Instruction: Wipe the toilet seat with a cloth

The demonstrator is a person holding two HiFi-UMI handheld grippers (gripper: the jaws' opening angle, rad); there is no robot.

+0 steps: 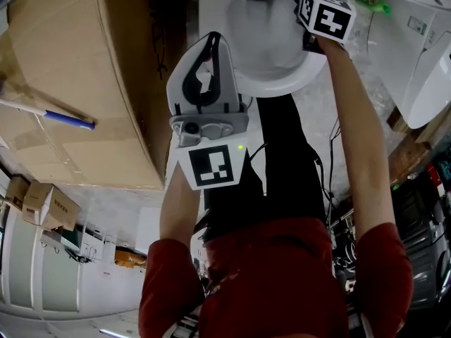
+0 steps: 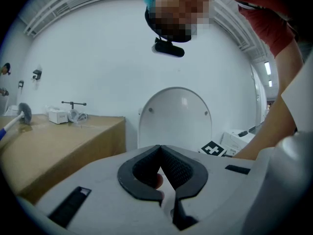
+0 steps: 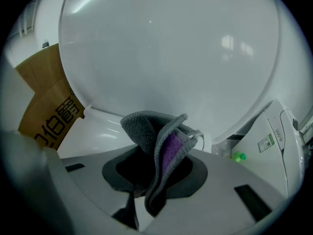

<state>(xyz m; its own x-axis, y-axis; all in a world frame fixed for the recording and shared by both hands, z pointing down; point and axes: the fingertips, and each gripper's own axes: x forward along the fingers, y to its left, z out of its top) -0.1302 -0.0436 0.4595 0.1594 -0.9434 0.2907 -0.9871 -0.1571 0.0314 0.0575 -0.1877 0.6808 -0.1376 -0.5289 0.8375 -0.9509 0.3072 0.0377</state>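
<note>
The right gripper's [image 3: 155,173] jaws are clamped on a folded grey cloth [image 3: 146,129] with a purple inner face, which sticks up out of them in a bunch. The left gripper's [image 2: 160,150] jaws are pressed together with nothing between them. It hangs on the near side of the toilet, clear of it.

In the head view the right gripper reaches over the far right part of the toilet bowl [image 1: 243,20], and its marker cube [image 1: 325,13] covers the cloth. The right gripper view puts the cloth close in front of the raised toilet lid [image 3: 171,58], with the white toilet seat [image 3: 95,133] just below and to its left. I cannot tell whether the cloth touches either one.

I judge the wipe to be at or near its start. The cloth is in hand and has been brought to the toilet, but no stretch of the seat looks any different from the rest. As far as the pictures show, the whole ring is left to do.

The bowl shows only its white inside and the drain opening at the far end, with nothing lying in it. The large cardboard box [image 1: 63,62] left of the toilet is closed. A blue-handled tool [image 1: 67,118] lies on top of it, and the left gripper view adds a small white box [image 2: 57,115] there. Right of the toilet stand a white unit with a printed label [image 3: 274,136] and a small green thing [image 3: 238,156], too small to name.
</note>
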